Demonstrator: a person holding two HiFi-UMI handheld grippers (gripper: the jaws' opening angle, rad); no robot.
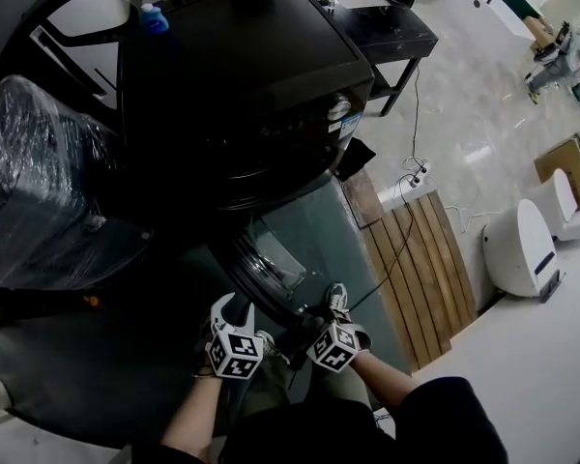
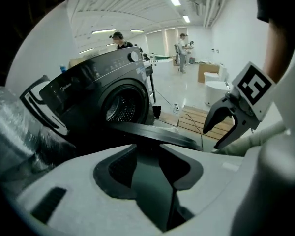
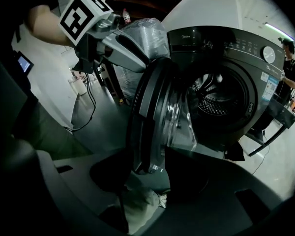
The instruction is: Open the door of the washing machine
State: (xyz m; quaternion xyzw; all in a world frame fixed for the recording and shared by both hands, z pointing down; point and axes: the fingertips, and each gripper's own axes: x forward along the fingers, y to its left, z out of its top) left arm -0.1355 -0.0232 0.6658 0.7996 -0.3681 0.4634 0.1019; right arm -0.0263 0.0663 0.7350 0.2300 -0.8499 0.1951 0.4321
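The dark washing machine [image 1: 242, 75] stands with its round door [image 1: 271, 269] swung out toward me, and the drum [image 3: 214, 97] shows behind it. My right gripper [image 1: 314, 325] is at the door's near edge. In the right gripper view the door's rim [image 3: 150, 122] lies between the jaws of that gripper [image 3: 150, 176], which stand apart from it, open. My left gripper [image 1: 234, 309] hovers just left of the door, open and holding nothing. In the left gripper view the door [image 2: 152, 134] shows edge-on beyond the left gripper [image 2: 150, 166], with the right gripper [image 2: 216, 134] to the right.
A plastic-wrapped bulky object [image 1: 39, 182] sits left of the machine. A wooden slatted platform [image 1: 416, 269], a cable with a power strip [image 1: 416, 177] and a white rounded appliance [image 1: 522, 249] lie to the right. My shoe [image 1: 338, 298] is under the door. Two people [image 2: 119, 39] stand far behind.
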